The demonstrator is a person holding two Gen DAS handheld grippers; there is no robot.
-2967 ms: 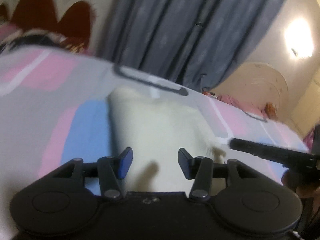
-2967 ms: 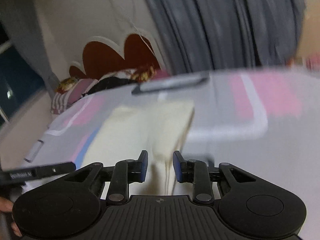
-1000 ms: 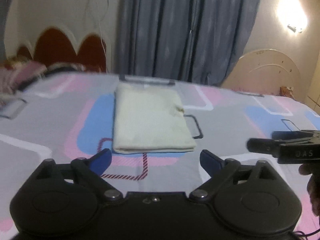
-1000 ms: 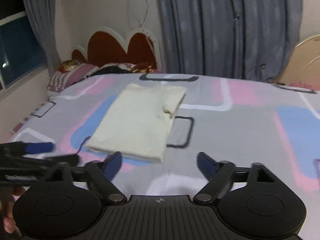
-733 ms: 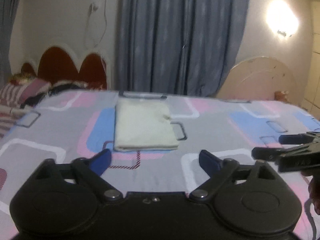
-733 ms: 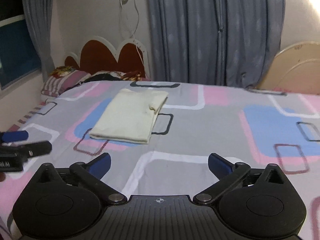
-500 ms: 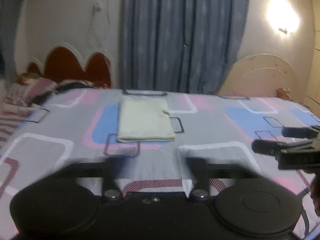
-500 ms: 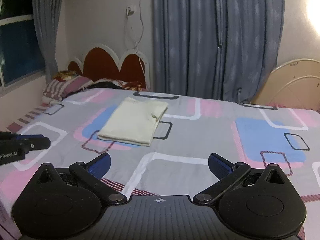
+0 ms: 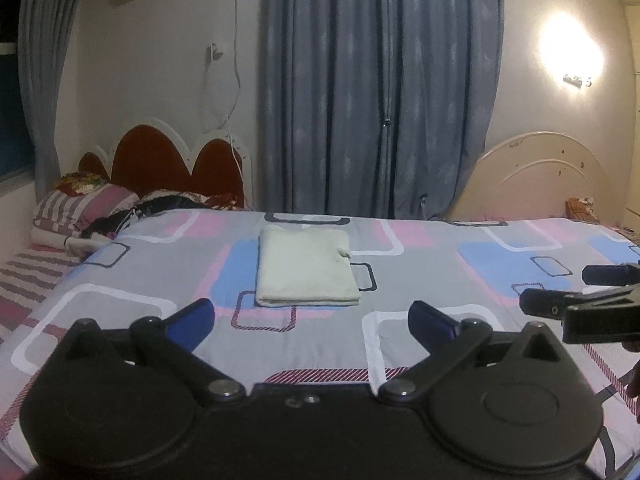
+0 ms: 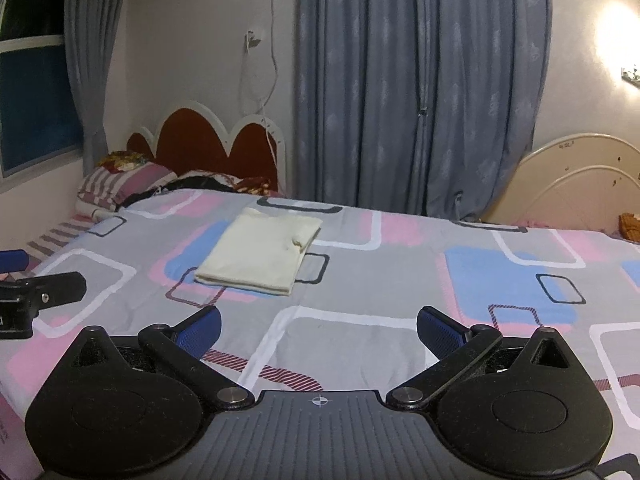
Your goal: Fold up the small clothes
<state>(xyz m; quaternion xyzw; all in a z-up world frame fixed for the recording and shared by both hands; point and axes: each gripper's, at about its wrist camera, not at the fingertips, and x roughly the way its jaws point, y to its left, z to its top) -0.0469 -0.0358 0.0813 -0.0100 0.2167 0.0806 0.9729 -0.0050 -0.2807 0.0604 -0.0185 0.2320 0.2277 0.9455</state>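
Note:
A cream garment (image 9: pixel 306 266) lies folded into a flat rectangle on the patterned bedsheet (image 9: pixel 420 280), toward the far side of the bed. It also shows in the right wrist view (image 10: pixel 262 254). My left gripper (image 9: pixel 312 320) is open and empty, held back well short of the garment. My right gripper (image 10: pixel 318 328) is open and empty, also well back from it. The right gripper's fingers (image 9: pixel 560 300) show at the right edge of the left wrist view, and the left gripper's fingers (image 10: pixel 44 286) at the left edge of the right wrist view.
Striped pillows and dark clothes (image 9: pixel 100 210) lie at the red headboard (image 9: pixel 168 168) on the left. Grey curtains (image 9: pixel 380 92) hang behind the bed. A cream headboard (image 9: pixel 536 180) stands at the right. A wall lamp (image 9: pixel 572 52) glows.
Both grippers let go of the folded garment, opened wide and pulled back and up away from it. The left gripper's jaws blurred half a second ago and stand open now.

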